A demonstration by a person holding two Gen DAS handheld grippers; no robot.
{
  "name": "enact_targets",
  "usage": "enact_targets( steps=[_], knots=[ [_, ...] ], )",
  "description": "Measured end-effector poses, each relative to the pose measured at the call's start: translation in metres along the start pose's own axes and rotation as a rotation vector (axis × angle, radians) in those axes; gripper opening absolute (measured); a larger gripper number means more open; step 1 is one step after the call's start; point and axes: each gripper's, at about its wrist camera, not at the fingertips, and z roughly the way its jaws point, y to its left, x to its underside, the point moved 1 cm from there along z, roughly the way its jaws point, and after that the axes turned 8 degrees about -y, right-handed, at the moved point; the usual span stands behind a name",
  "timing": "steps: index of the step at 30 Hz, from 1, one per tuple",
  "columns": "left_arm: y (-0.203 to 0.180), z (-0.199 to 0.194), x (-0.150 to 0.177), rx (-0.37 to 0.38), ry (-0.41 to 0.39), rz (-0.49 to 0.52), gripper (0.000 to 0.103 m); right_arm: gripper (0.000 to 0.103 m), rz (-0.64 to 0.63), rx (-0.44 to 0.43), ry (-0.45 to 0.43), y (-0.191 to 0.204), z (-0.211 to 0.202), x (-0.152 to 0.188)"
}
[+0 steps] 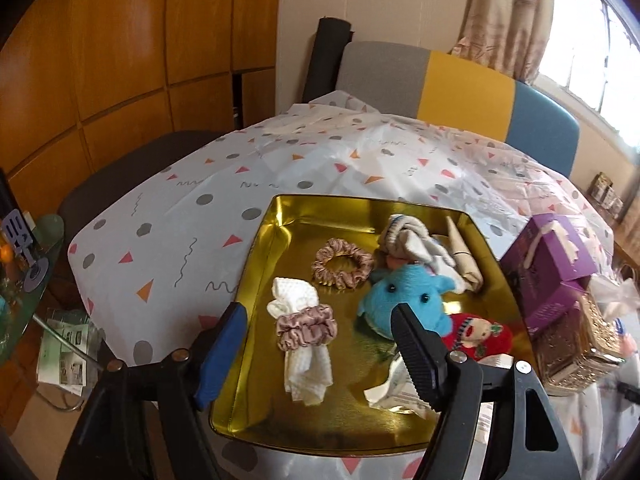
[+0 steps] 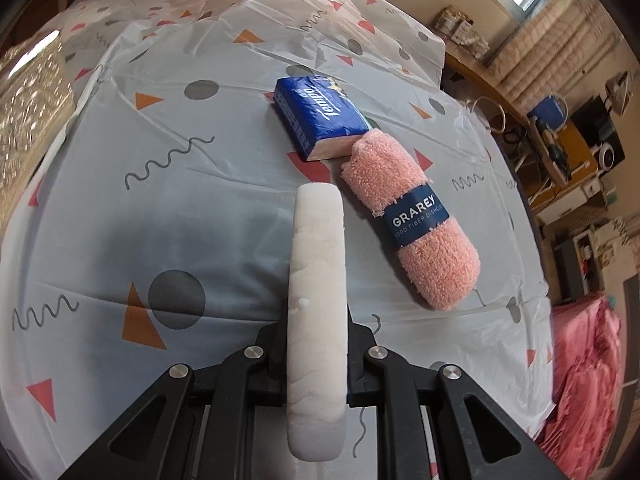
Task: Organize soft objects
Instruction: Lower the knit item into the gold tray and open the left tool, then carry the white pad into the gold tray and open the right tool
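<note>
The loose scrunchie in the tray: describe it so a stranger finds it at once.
Find the gold tray on the patterned tablecloth. The loose scrunchie lies open as a ring near its middle, left of the blue plush. The other scrunchie is bunched around a white cloth.

Orange wood panelling point(image 1: 120, 60) at ten o'clock, cream wall behind. Chair back point(image 1: 460, 88) in grey, yellow and blue at twelve, beyond the patterned surface point(image 1: 180, 208). Beige curtain point(image 1: 512, 12) and bright window point(image 1: 600, 52) at one o'clock. Pink bedding point(image 2: 580, 380) at four.
</note>
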Motion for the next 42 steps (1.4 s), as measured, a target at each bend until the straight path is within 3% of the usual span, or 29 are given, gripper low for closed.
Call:
enact_targets(
  steps=[4, 9, 17, 24, 27, 34, 42],
  knots=[
    [-0.003, -0.004, 0.000, 0.016, 0.000, 0.002, 0.075, 0.016, 0.121, -0.047, -0.003, -0.019, -0.003, -0.005],
    [-0.003, -0.006, 0.001, 0.016, 0.001, 0.001, 0.075, 0.016, 0.213, -0.129, -0.103, -0.023, -0.039, -0.023],
    [0.000, -0.006, 0.005, 0.014, 0.007, -0.004, 0.075, 0.016, 0.085, -0.270, -0.362, 0.040, -0.135, -0.079],
    [0.008, -0.010, 0.007, 0.008, -0.001, -0.018, 0.075, 0.016, -0.067, -0.532, -0.506, 0.123, -0.212, -0.104],
    [0.013, -0.011, 0.006, 0.003, -0.005, -0.025, 0.075, 0.016, -0.145, -0.643, -0.504, 0.166, -0.227, -0.107],
    [0.031, -0.012, 0.009, -0.030, -0.004, -0.048, 0.075, 0.016, -0.297, -0.878, -0.356, 0.277, -0.223, -0.101],
    [0.055, -0.012, 0.013, -0.078, -0.001, -0.094, 0.075, 0.017, -0.360, -0.981, -0.190, 0.388, -0.193, -0.085]
  ],
)
